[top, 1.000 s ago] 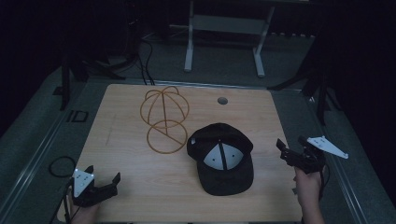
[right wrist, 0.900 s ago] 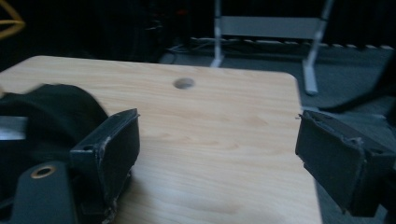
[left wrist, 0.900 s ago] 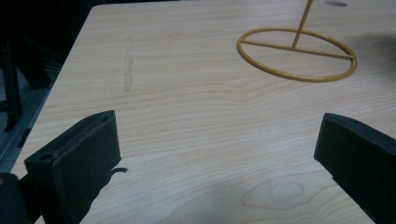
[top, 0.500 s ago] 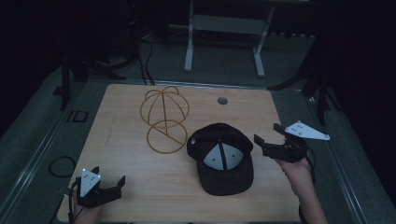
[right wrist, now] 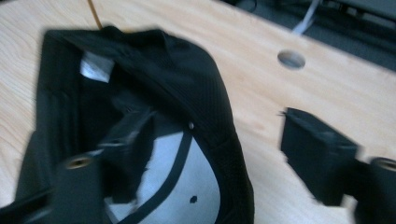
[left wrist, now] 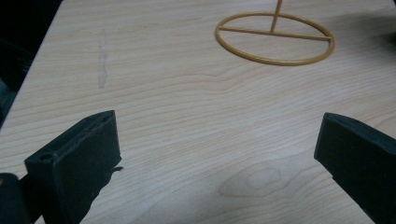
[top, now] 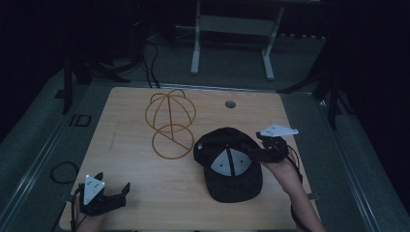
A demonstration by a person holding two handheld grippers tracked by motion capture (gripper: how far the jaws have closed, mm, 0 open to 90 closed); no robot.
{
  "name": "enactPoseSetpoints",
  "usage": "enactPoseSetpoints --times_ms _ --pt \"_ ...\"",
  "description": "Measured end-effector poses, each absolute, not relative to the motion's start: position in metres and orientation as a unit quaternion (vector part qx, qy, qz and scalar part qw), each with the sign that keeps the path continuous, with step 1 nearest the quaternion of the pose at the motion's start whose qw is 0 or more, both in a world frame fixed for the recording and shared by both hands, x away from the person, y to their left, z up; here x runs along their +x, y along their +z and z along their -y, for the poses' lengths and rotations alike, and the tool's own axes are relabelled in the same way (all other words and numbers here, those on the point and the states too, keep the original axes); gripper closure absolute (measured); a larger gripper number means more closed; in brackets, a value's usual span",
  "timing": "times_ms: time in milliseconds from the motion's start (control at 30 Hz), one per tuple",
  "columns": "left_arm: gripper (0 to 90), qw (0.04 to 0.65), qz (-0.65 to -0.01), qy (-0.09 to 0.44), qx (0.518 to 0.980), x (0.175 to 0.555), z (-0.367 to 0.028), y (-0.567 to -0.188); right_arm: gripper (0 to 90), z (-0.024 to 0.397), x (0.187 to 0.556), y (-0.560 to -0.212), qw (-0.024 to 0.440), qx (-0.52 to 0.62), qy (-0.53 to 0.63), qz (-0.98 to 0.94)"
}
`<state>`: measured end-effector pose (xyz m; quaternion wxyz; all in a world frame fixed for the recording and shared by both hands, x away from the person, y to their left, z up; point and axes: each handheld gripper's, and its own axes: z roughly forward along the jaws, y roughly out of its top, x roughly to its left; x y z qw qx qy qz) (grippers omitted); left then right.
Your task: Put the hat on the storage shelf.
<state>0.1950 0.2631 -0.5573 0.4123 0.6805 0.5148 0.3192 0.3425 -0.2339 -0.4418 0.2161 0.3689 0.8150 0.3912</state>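
A black cap [top: 231, 166] lies upside down right of the table's middle, its white lining panels [right wrist: 184, 182] facing up. A gold wire hat stand [top: 170, 123] stands left of it, and its ring base [left wrist: 274, 38] lies ahead of my left gripper. My right gripper [top: 254, 147] is open at the cap's right rim [right wrist: 224, 121]. One jaw is inside the cap and the other is outside over the bare wood. My left gripper [top: 113, 182] is open and low at the table's front left corner, with only wood between its fingers [left wrist: 74, 156].
The wooden table [top: 125, 159] has a round cable hole [top: 230, 104] at the back, also in the right gripper view as a hole [right wrist: 291, 59]. A metal frame [top: 232, 29] stands on the floor beyond. A cable loop [top: 60, 171] lies left of the table.
My right gripper has moved left from the table's right edge to the cap, and its jaws now straddle the rim. The left gripper has shifted slightly right along the front edge.
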Motion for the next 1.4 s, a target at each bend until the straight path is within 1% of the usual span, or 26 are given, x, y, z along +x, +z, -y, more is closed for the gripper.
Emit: enactPoseSetpoints --times_ms 33,100,133,167,200,267,300,333,367,500,533,567,600,633,800,900,967,1033,1400 --pt "0.8 0.414 -0.513 0.315 0.682 0.195 -0.263 -0.557 33.7 0.232 0.345 -0.446 0.223 0.372 0.381 -0.817" --pt "0.8 0.415 -0.515 0.315 0.681 0.195 -0.263 -0.557 40.1 0.23 0.349 -0.454 0.219 0.381 0.368 -0.819" --pt "0.8 0.416 -0.513 0.312 0.683 0.195 -0.263 -0.557 41.5 0.228 0.349 -0.457 0.222 0.385 0.36 -0.82" --pt "0.8 0.416 -0.513 0.31 0.683 0.196 -0.263 -0.558 46.7 0.225 0.351 -0.463 0.228 0.391 0.35 -0.82" --pt "0.8 0.417 -0.515 0.308 0.683 0.196 -0.263 -0.558 46.7 0.225 0.351 -0.463 0.228 0.391 0.35 -0.82" --pt "0.8 0.416 -0.515 0.302 0.685 0.197 -0.263 -0.559 54.0 0.223 0.351 -0.467 0.236 0.401 0.339 -0.818" --pt "0.8 0.414 -0.516 0.298 0.688 0.197 -0.262 -0.56 63.3 0.221 0.352 -0.469 0.245 0.41 0.324 -0.817" --pt "0.8 0.412 -0.515 0.295 0.691 0.198 -0.262 -0.56 63.3 0.221 0.352 -0.469 0.245 0.41 0.324 -0.817" --pt "0.8 0.41 -0.517 0.291 0.693 0.198 -0.262 -0.561 64.0 0.219 0.351 -0.47 0.254 0.412 0.315 -0.816" --pt "0.8 0.406 -0.518 0.287 0.696 0.199 -0.261 -0.563 73.4 0.214 0.352 -0.469 0.264 0.417 0.301 -0.816" --pt "0.8 0.407 -0.518 0.286 0.696 0.199 -0.262 -0.563 75.9 0.214 0.352 -0.469 0.261 0.418 0.303 -0.815" --pt "0.8 0.408 -0.518 0.285 0.696 0.199 -0.262 -0.563 82.2 0.213 0.353 -0.47 0.264 0.426 0.304 -0.81" --pt "0.8 0.408 -0.518 0.286 0.696 0.199 -0.262 -0.563 82.2 0.213 0.353 -0.47 0.264 0.426 0.304 -0.81" --pt "0.8 0.41 -0.518 0.284 0.695 0.199 -0.262 -0.562 86.9 0.213 0.354 -0.472 0.264 0.429 0.307 -0.807" --pt "0.8 0.409 -0.519 0.282 0.696 0.199 -0.262 -0.562 88.3 0.214 0.354 -0.472 0.256 0.443 0.319 -0.798" --pt "0.8 0.415 -0.52 0.275 0.694 0.199 -0.261 -0.562 88.4 0.215 0.351 -0.469 0.24 0.446 0.348 -0.789" --pt "0.8 0.417 -0.518 0.274 0.695 0.198 -0.259 -0.562 88.5 0.215 0.349 -0.468 0.239 0.447 0.355 -0.786" --pt "0.8 0.419 -0.515 0.272 0.697 0.197 -0.256 -0.561 88.6 0.215 0.346 -0.462 0.228 0.446 0.379 -0.778" --pt "0.8 0.445 -0.492 0.236 0.71 0.197 -0.23 -0.558 88.7 0.211 0.336 -0.44 0.213 0.431 0.419 -0.77"
